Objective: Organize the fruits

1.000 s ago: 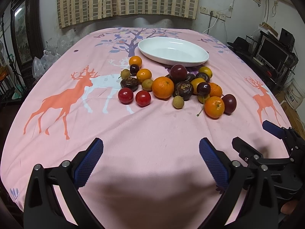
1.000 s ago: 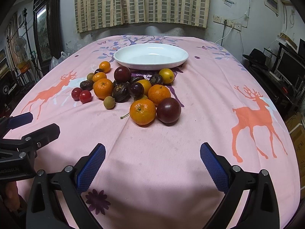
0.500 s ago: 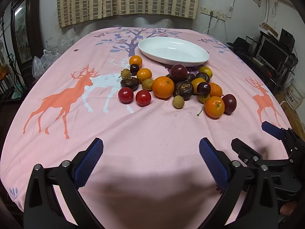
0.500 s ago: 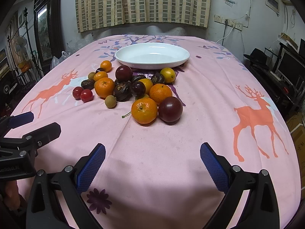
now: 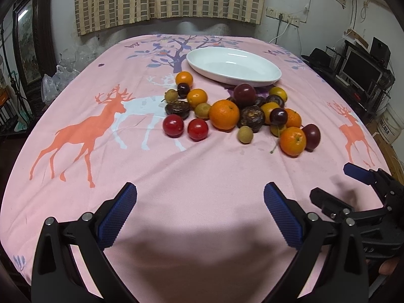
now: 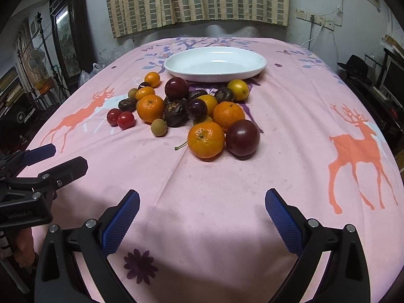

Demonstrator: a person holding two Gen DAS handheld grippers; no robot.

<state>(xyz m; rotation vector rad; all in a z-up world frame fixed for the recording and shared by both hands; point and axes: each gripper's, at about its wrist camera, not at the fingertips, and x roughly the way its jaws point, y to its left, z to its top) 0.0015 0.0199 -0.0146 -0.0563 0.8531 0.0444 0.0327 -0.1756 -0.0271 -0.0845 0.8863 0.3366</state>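
Note:
A heap of mixed fruit lies mid-table: oranges (image 5: 224,114), two red cherry tomatoes (image 5: 198,129), dark plums (image 5: 244,92), wrinkled passion fruits and small longans. An empty white oval plate (image 5: 233,66) stands just behind the heap; it also shows in the right wrist view (image 6: 215,63). The nearest fruits to the right gripper are an orange (image 6: 206,139) and a dark plum (image 6: 242,137). My left gripper (image 5: 200,214) is open and empty over the near cloth. My right gripper (image 6: 202,217) is open and empty, a short way before the heap.
A pink tablecloth with orange deer (image 5: 83,131) covers the table. The right gripper shows at the left view's right edge (image 5: 363,202); the left gripper shows at the right view's left edge (image 6: 38,171). Shelves and monitors (image 5: 361,73) stand right, a dark cabinet left.
My right gripper has moved a little forward toward the fruit heap, which now looks larger. The left gripper has barely moved. Both stay open.

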